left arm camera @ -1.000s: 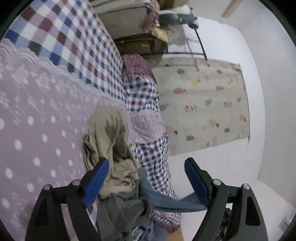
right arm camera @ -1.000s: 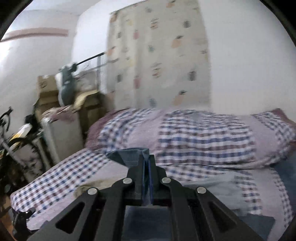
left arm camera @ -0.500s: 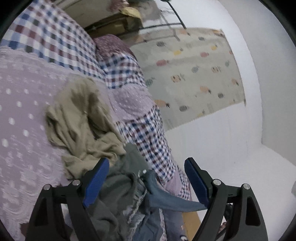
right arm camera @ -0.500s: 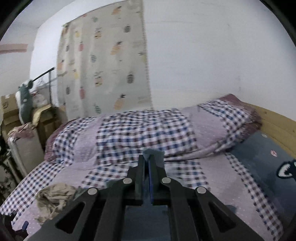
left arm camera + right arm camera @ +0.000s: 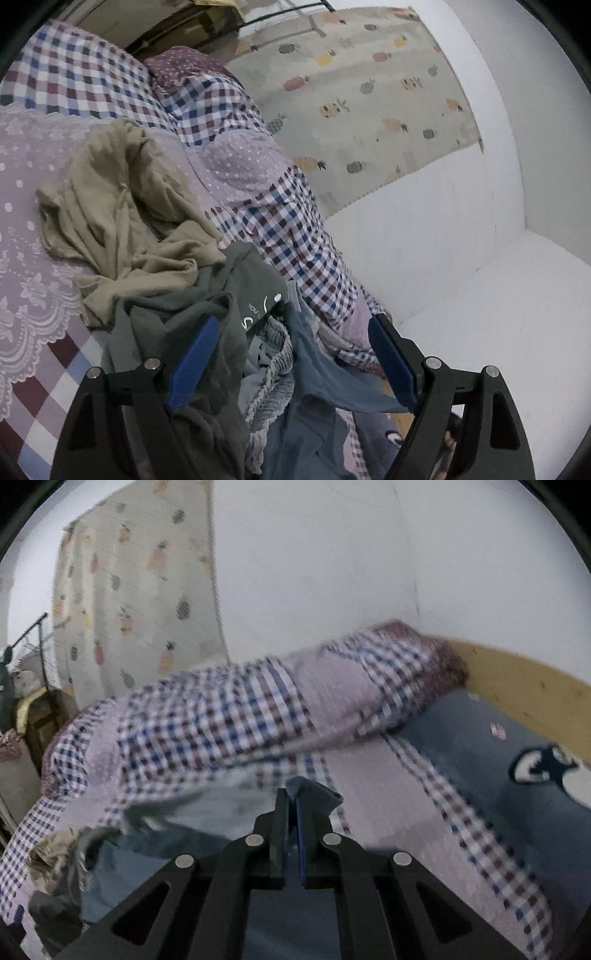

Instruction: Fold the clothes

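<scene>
While my right claw (image 5: 293,812) stays pinched on a blue garment (image 5: 314,792) corner to drag it clear of the pile (image 5: 177,280), my left claw (image 5: 291,365) hovers wide and empty above that heap on the bed (image 5: 22,184).

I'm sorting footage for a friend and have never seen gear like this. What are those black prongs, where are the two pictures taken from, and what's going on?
No robot here: a person holds a two-finger gripper in each hand, each with a fisheye camera looking along its fingers. The left view shows the left gripper open over a clothes pile on the bed: a beige garment, a dark green garment and a blue-grey garment. The right view shows the right gripper shut on a corner of the blue-grey garment, lifted above the bed near a checked quilt.
</scene>
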### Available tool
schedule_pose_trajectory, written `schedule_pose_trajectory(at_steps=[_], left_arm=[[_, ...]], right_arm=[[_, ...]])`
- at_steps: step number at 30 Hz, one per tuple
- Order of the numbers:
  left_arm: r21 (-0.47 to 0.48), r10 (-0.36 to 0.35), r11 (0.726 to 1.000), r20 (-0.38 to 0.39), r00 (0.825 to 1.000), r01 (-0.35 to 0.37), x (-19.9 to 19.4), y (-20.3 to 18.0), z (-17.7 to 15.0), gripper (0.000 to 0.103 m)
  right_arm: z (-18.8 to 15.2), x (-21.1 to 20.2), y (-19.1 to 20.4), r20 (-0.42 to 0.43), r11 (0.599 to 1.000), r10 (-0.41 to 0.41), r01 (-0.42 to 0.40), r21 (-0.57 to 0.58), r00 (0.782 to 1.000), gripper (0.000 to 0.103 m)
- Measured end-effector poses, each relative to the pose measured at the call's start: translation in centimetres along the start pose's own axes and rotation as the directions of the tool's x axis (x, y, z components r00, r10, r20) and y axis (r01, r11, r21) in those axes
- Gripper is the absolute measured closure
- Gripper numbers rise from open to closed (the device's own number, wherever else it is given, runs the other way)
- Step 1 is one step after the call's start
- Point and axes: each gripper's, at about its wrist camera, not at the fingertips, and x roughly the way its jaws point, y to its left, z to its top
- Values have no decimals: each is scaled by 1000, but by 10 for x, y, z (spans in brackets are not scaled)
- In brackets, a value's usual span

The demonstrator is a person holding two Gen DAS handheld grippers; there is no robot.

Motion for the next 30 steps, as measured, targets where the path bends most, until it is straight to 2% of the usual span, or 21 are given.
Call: schedule_pose_trajectory(at_steps=[6, 11, 15, 17, 19, 21, 24, 26, 30], left_arm=[[43, 20, 999, -30, 999, -18, 10, -9, -11, 17], [54, 27, 998, -40, 999, -25, 17, -13, -17, 17], [58, 24, 998, -54, 998, -21, 24, -17, -23, 17], [70, 27, 997, -64, 998, -22, 27, -20, -26, 17], [81, 29, 996, -71, 997, -23, 29, -22, -28, 17], [94, 34, 995, -77, 996, -27, 31, -23, -30, 17], [115, 44, 993, -82, 996, -34, 33, -26, -32, 17], [124, 48, 992, -84, 995, -38, 34, -27, -33, 17], [120, 53, 992, -81, 995, -43, 37, -25, -34, 17]], right_arm=[[-67, 42, -49, -136, 997, -28, 38, 72, 990, 101], [-133, 63, -87, -259, 988, -37, 74, 136, 965, 101], [-177, 73, -103, -356, 984, -32, 92, 155, 934, 101], [-196, 82, -105, -436, 984, -31, 104, 145, 900, 97], [-209, 86, -106, -489, 984, -58, 132, 119, 870, 84], [-213, 83, -105, -509, 984, -92, 157, 86, 856, 77], [-205, 73, -106, -455, 987, -85, 137, 82, 886, 56], [-194, 70, -107, -411, 990, -71, 115, 85, 909, 54], [-181, 94, -104, -403, 996, -27, 56, 62, 915, 50]])
